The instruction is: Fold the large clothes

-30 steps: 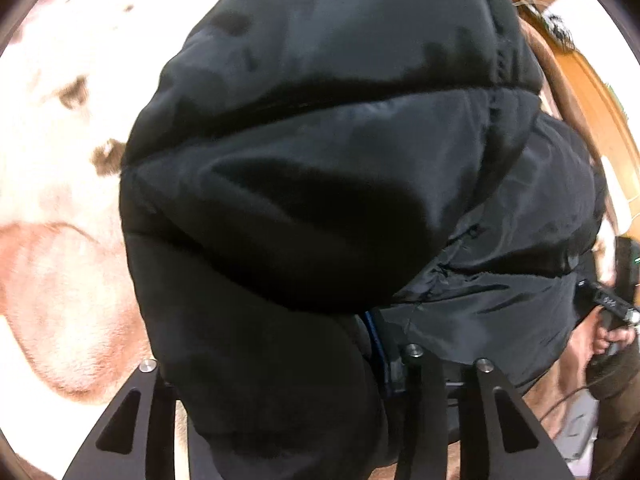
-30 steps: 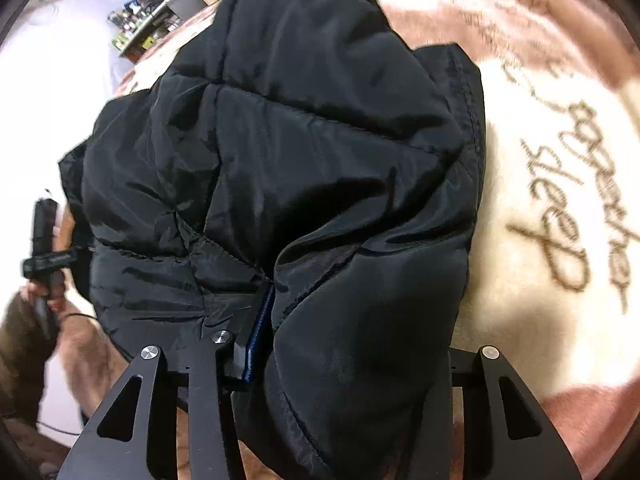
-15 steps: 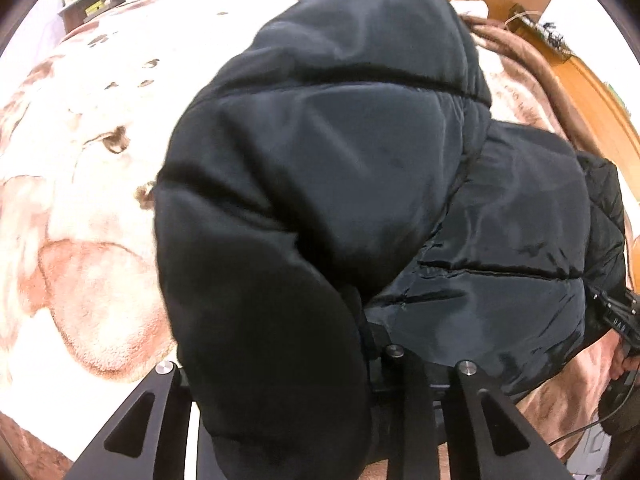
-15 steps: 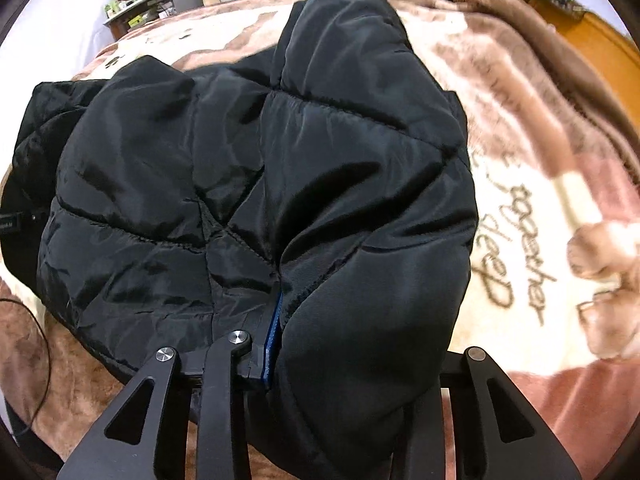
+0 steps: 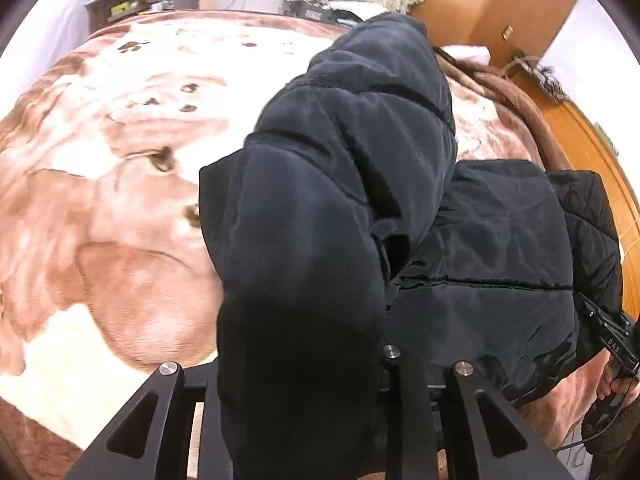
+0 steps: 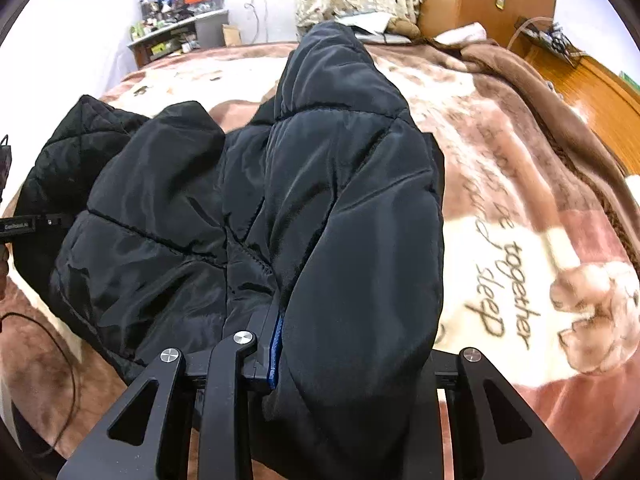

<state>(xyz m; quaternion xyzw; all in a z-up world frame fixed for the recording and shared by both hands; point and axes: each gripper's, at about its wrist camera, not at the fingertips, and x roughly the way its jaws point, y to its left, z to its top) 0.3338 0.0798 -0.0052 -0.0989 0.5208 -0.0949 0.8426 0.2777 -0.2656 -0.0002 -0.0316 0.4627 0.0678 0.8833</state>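
Note:
A black puffer jacket (image 5: 344,208) lies on the bed and drapes up over both grippers. In the left wrist view my left gripper (image 5: 320,364) is shut on the jacket's edge, and the padded cloth hides its fingertips. In the right wrist view the jacket (image 6: 352,208) hangs over my right gripper (image 6: 320,344), which is shut on its hem. One finger (image 6: 264,332) with a blue pad shows at the cloth's edge. The rest of the jacket spreads out to the left on the blanket.
A brown and cream plush blanket (image 6: 520,216) with writing and bear pictures covers the bed. A wooden headboard (image 5: 592,148) runs along the right. A cluttered shelf (image 6: 176,32) stands by the far wall. The other handle (image 5: 612,344) shows at the right edge.
Both grippers have risen and pulled back with the jacket still gripped. More of the blanket and the room behind now shows in both views.

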